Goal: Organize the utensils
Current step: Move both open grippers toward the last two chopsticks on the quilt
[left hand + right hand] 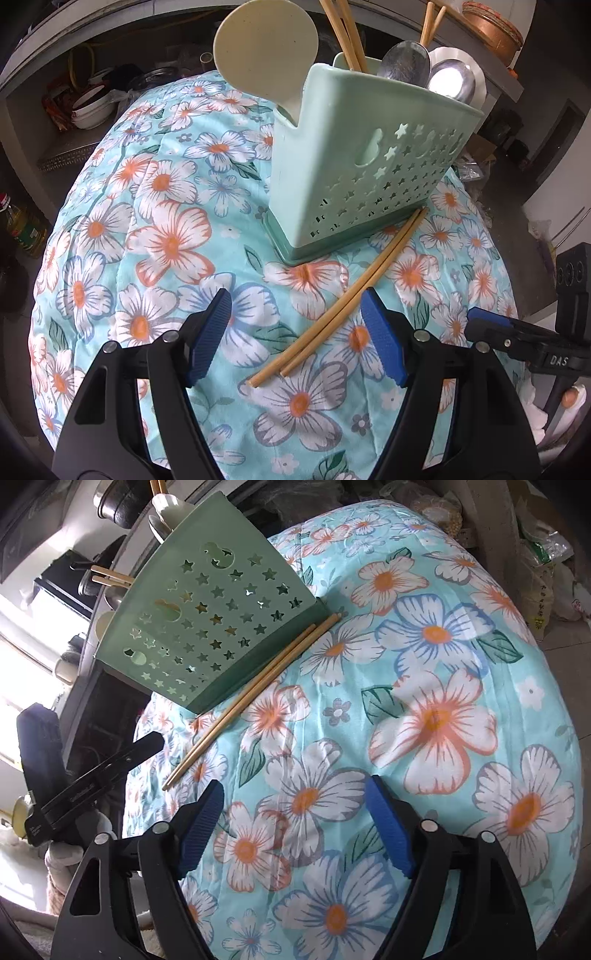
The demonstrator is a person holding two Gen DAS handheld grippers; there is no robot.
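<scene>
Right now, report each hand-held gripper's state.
Left hand-held gripper: open, holding nothing; the chopsticks lie on the cloth between its fingers.
Right hand-held gripper: open, empty.

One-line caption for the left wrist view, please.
Open left gripper above two loose chopsticks beside the green utensil holder on a floral cloth.

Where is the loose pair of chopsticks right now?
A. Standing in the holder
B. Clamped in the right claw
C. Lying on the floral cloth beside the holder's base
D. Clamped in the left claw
C: the loose chopsticks lie flat on the floral cloth, far ends at the green holder base.
</scene>
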